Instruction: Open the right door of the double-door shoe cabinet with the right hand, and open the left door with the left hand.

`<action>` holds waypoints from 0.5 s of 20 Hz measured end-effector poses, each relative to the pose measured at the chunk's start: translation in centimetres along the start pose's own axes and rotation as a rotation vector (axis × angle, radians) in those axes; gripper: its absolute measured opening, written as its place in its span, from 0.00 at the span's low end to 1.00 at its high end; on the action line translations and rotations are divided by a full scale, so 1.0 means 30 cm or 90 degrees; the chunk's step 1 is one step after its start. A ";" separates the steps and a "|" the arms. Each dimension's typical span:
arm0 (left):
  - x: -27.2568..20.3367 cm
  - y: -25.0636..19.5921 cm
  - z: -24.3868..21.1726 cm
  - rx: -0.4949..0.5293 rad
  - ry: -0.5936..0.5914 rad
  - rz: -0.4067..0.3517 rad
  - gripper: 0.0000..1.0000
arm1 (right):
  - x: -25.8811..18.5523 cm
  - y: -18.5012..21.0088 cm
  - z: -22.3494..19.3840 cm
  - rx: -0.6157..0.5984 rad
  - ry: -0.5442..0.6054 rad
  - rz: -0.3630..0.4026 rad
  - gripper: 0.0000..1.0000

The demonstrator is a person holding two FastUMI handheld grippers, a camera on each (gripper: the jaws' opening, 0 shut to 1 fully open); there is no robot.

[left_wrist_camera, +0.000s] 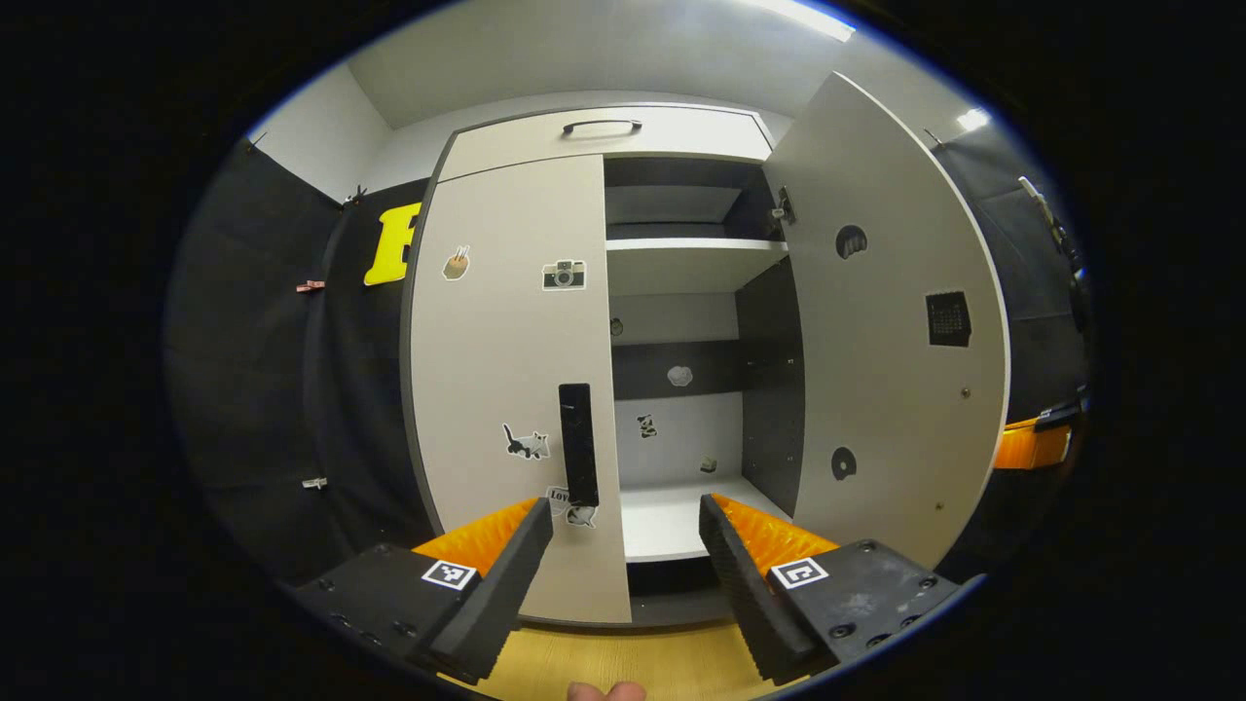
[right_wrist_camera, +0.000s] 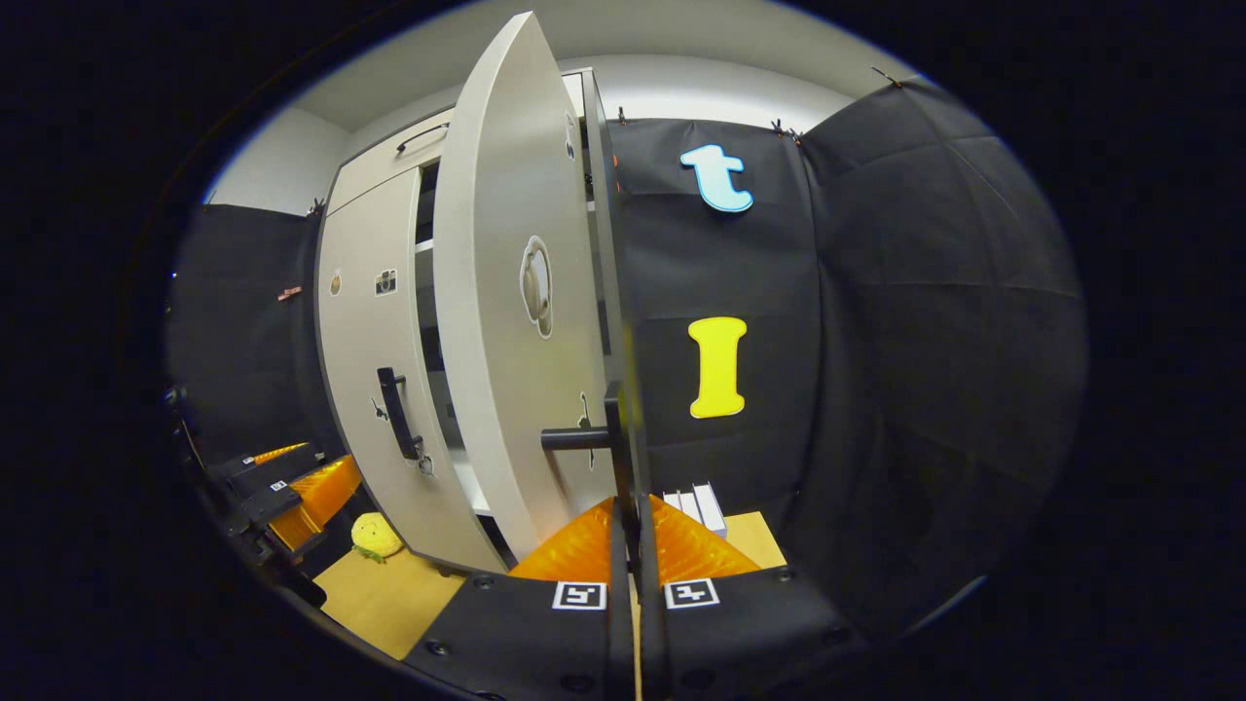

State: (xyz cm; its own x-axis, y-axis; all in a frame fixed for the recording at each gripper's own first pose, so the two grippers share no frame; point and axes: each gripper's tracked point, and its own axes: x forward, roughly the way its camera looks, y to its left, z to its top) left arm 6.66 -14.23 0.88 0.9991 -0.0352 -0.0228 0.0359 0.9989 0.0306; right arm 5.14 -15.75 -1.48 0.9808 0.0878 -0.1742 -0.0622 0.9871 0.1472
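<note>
Left gripper view: the left gripper (left_wrist_camera: 623, 545), released, is faced by the left door's upright handle (left_wrist_camera: 577, 443), just left of centre; the right gripper (right_wrist_camera: 633, 516) is clenched on the right door's handle (right_wrist_camera: 611, 438).

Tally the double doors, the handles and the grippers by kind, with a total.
Doors: 2 (left door, right door)
Handles: 3 (left handle, right handle, top handle)
Grippers: 2 (left gripper, right gripper)
Total: 7
</note>
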 end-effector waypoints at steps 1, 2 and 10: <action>0.017 0.001 -0.007 0.002 0.004 -0.002 0.94 | -0.008 -0.003 -0.006 0.005 0.005 0.000 0.08; 0.039 0.007 -0.005 0.003 0.006 -0.004 0.94 | -0.016 -0.006 -0.011 0.009 0.009 0.000 0.08; 0.242 0.097 -0.012 -0.010 0.012 0.011 0.94 | -0.107 -0.060 0.012 -0.013 -0.031 -0.017 0.65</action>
State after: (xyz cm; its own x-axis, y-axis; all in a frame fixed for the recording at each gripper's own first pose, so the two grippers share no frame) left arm 14.01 -11.58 0.45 0.9990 -0.0175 -0.0409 0.0181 0.9997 0.0153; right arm 2.16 -17.86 -0.84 0.9900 0.0555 -0.1296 -0.0395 0.9916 0.1235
